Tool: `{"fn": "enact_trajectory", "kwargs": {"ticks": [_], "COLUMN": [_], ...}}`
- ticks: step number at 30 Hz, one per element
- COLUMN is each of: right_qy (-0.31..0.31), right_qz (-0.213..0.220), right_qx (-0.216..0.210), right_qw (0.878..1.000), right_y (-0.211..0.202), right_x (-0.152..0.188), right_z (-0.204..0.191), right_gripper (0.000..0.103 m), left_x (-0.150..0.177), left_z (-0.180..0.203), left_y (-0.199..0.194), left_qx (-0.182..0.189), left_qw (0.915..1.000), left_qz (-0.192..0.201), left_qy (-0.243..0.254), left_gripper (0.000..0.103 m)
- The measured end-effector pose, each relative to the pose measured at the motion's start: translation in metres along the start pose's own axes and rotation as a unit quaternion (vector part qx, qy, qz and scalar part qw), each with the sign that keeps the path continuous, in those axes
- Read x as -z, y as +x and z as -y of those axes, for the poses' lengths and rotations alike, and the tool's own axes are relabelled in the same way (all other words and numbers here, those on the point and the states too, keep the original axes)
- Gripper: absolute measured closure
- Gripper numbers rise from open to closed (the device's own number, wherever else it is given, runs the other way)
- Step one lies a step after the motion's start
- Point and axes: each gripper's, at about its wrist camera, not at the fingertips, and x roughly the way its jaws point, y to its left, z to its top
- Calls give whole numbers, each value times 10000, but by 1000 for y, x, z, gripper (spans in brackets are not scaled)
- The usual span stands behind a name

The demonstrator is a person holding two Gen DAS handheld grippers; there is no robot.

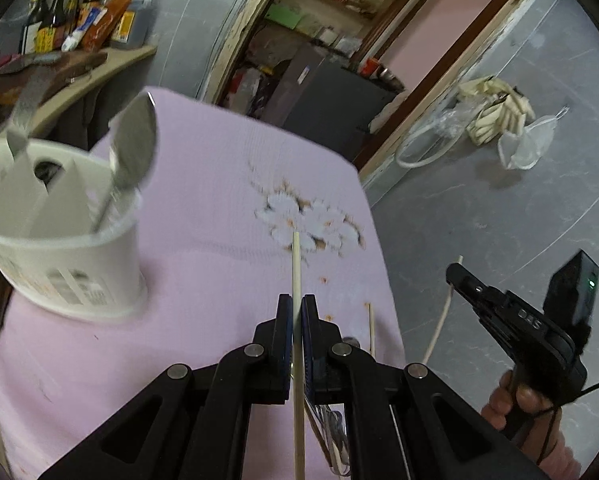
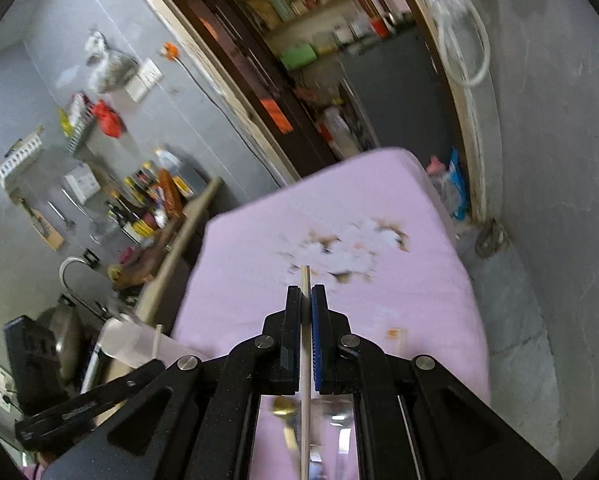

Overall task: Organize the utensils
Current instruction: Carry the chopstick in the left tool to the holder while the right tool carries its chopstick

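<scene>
While both tongs hang above the pink tabletop (image 1: 203, 184), each is clenched on one chopstick: the left tongs (image 1: 297, 312) pinch a chopstick (image 1: 296, 264) and the right tongs (image 2: 306, 304) pinch another (image 2: 305, 280), tips pointing forward. A white holder (image 1: 67, 264), already carrying a spoon (image 1: 133, 152), stands at the left, probably their destination.
</scene>
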Motion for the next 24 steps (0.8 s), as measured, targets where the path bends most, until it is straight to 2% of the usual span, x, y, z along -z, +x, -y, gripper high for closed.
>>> {"fn": "enact_trajectory", "kwargs": {"ticks": [7,13,19,24], "right_qy": [-257,-610,-708,-946], "right_qz": [627,1083,1506,1682], "right_qx": [-389,-810,-1154,-1136], "right_qw": [9969,9889,9793,9746], "right_y": [-11,3,20,45], "right_x": [-12,-18,-26,-27], "right_z": [-67,-137,-192,-223], "right_gripper": [99,99,99,99], "left_x": [-33,-73,-114,-137], "left_z": [-26,-62,-107,-141], "left_y": [-36,-73,-101,-105], "left_qx": [113,-48,-235,-427], "left_qw": [9991,9950,9860,9753], "left_qz": [391,978,1649,2163], "left_qy": [85,175,92,-115], "left_gripper": [98,98,98,98]}}
